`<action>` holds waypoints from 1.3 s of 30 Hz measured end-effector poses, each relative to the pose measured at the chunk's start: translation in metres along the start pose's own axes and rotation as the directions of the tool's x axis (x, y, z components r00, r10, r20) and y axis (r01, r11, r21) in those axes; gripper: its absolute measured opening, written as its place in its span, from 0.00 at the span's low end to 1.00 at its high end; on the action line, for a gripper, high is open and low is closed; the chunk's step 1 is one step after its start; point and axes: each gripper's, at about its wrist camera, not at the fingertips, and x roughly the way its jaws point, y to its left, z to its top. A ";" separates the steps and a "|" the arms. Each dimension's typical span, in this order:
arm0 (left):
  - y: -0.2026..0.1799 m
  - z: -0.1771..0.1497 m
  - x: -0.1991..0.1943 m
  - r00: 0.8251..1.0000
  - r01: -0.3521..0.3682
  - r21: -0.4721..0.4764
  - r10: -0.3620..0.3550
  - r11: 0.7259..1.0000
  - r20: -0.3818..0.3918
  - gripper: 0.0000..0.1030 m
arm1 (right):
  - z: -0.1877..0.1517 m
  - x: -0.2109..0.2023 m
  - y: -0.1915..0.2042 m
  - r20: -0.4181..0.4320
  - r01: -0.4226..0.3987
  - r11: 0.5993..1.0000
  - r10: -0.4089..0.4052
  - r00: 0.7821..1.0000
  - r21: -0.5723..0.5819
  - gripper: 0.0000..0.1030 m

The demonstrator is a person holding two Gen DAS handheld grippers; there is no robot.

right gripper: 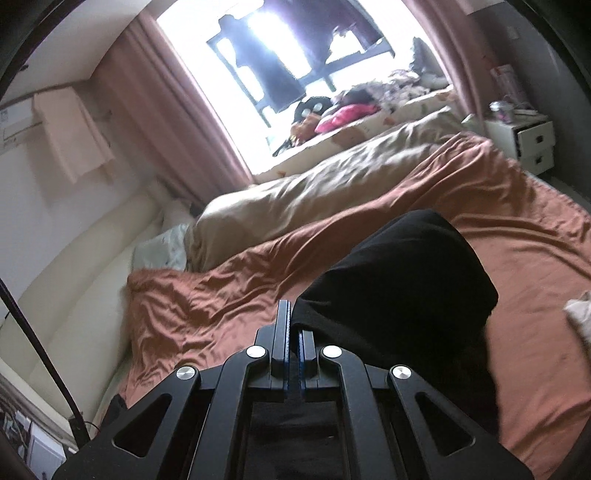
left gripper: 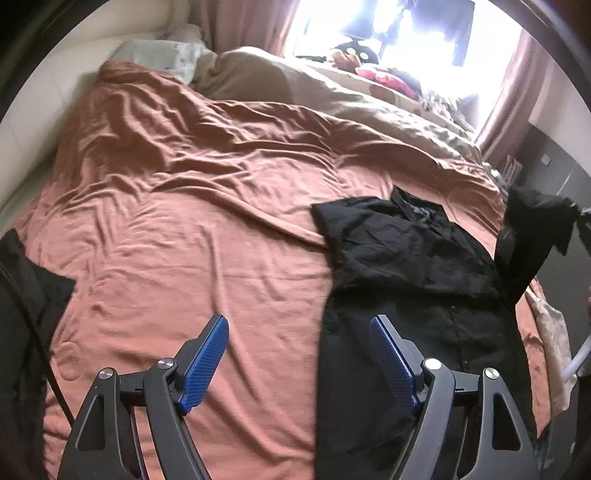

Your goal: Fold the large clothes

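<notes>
1. At the far left of the left wrist view a dark cloth (left gripper: pixel 26 295) hangs at the frame's edge; whether it belongs to the garment being folded cannot be told
2. The left gripper (left gripper: pixel 299 358) hovers over the rust-brown bedspread (left gripper: pixel 184 221) with its blue pads (left gripper: pixel 205 363) spread wide, released and holding nothing; its right finger sits above the near edge of the garment
3. The black shirt (left gripper: pixel 406 258) lies on the right part of the bedspread, collar toward the window (left gripper: pixel 369 33), its body running down toward the camera
4. At the right edge, one side of the shirt is lifted off the bed and drawn up to the right gripper (left gripper: pixel 585 218), only partly in sight there
5. In the right wrist view the right gripper (right gripper: pixel 293 332) is clenched on black fabric, which bulges up just beyond its tips and drapes down to the bed
6. Judged step: the first lengthwise fold, with the right side raised to be carried across the body
7. The next move likely calls for the left gripper to pin or grasp the near hem so the shirt does not slide, while the raised edge is laid over evenly
</notes>
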 end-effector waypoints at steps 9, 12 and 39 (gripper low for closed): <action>0.050 -0.007 -0.015 0.999 -0.036 -0.061 0.036 0.998 0.011 0.78 | -0.014 0.086 0.013 -0.148 0.037 0.999 -0.041 0.988 -0.024 0.00; 0.061 -0.014 -0.012 0.999 -0.042 -0.083 0.042 0.996 -0.001 0.78 | -0.024 0.119 0.010 -0.232 0.073 0.997 -0.078 0.970 -0.029 0.01; -0.123 0.014 0.059 0.986 0.159 0.142 -0.148 0.977 -0.083 0.78 | -0.008 0.062 -0.123 -0.269 0.108 0.985 -0.069 0.961 0.132 0.90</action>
